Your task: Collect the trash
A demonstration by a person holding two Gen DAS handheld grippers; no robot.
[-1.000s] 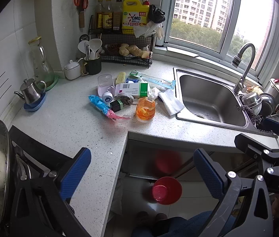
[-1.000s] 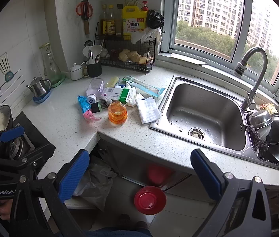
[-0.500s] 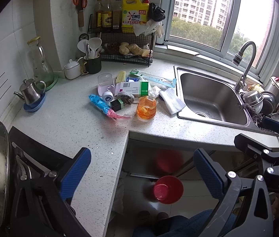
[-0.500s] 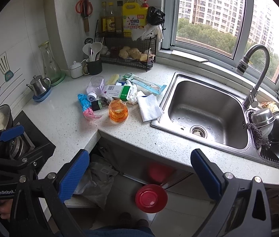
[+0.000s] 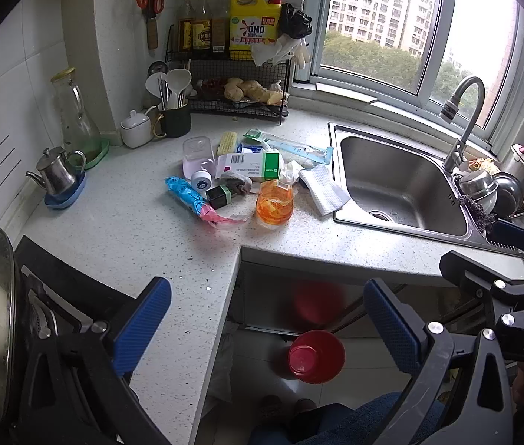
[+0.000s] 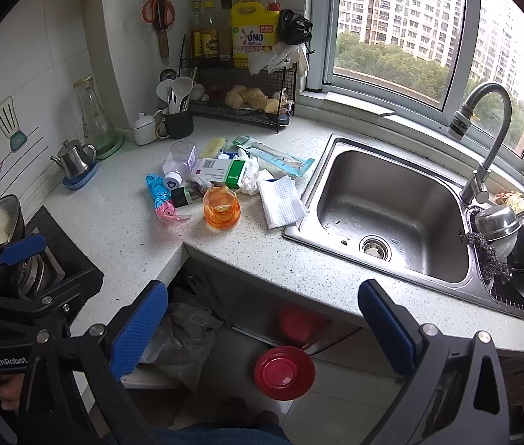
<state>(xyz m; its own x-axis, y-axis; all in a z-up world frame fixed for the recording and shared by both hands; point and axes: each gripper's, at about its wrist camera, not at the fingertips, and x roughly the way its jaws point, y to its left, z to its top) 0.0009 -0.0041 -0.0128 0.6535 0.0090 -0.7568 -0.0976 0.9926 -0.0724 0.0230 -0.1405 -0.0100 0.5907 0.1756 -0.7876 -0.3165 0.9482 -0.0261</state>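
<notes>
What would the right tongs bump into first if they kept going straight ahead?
Probably the counter edge: the open right tongs point at it, with the red bowl on the floor below. Depth is hard to judge in this fisheye view.

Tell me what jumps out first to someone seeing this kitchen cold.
The heap of litter mid-counter: an orange plastic cup, a blue-and-pink wrapper and a green-and-white box, left of the steel sink. Next, a red bin on the floor below the counter edge. Both grippers, left and right, hang open and empty.

One red bin [image 6: 284, 372], three bottles [image 6: 208, 29]
</notes>
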